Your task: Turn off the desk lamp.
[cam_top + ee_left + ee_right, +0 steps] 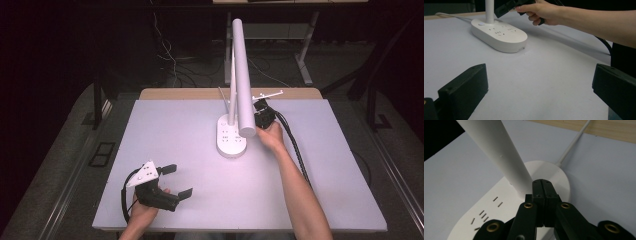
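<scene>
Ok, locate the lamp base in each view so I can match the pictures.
High view: the lamp base lies at table centre, just left of the right gripper.
Left gripper view: the base sits upper left, beyond the open jaws.
Right gripper view: the base spreads lower left, under the shut jaws.
Shared landmark: the white pole rising from the base's far end.

Dark room, grey floor point(60, 150), floor cables point(172, 62)

White table point(165, 150) bears a lamp base point(231, 136) (with sockets).
</scene>
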The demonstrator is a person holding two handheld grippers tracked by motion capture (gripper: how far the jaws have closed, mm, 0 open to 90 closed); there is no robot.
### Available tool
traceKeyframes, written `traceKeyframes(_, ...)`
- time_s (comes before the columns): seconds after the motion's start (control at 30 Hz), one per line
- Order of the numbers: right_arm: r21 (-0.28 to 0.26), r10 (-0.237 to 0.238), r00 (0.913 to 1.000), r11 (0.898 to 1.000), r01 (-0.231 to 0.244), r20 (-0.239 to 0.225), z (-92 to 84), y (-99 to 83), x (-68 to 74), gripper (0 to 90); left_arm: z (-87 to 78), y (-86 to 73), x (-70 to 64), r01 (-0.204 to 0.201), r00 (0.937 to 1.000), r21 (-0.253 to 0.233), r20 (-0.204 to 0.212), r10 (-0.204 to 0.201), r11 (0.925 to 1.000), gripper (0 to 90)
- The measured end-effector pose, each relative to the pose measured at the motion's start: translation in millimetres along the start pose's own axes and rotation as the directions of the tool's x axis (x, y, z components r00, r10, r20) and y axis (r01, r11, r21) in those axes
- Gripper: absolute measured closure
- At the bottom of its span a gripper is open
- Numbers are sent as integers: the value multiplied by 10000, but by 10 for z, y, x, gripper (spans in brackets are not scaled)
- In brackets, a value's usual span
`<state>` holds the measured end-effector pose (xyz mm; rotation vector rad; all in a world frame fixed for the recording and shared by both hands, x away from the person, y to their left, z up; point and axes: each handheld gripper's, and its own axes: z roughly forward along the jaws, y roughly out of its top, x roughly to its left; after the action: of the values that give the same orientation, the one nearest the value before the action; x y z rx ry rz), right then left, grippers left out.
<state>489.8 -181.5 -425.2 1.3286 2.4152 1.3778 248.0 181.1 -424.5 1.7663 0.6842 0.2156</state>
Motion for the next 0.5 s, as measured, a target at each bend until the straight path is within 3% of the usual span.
traceKeyframes(0.17, 205, 20, 9998, 9998, -24, 212, 71, -16, -28, 900, -9, 0, 1, -4, 10000, -9, 8, 4, 10000, 0)
traceKeyframes(0.3, 144, 402, 9992, 9991, -401, -89, 76, -27, -43, 900, -7, -1, 14, 11, 10000, -22, -28, -11, 10000, 0)
traceKeyframes(0.5, 190, 343, 9994, 9992, -345, 105, 75, -24, -48, 900, 1, 0, 5, -2, 10000, 19, -14, 2, 10000, 0)
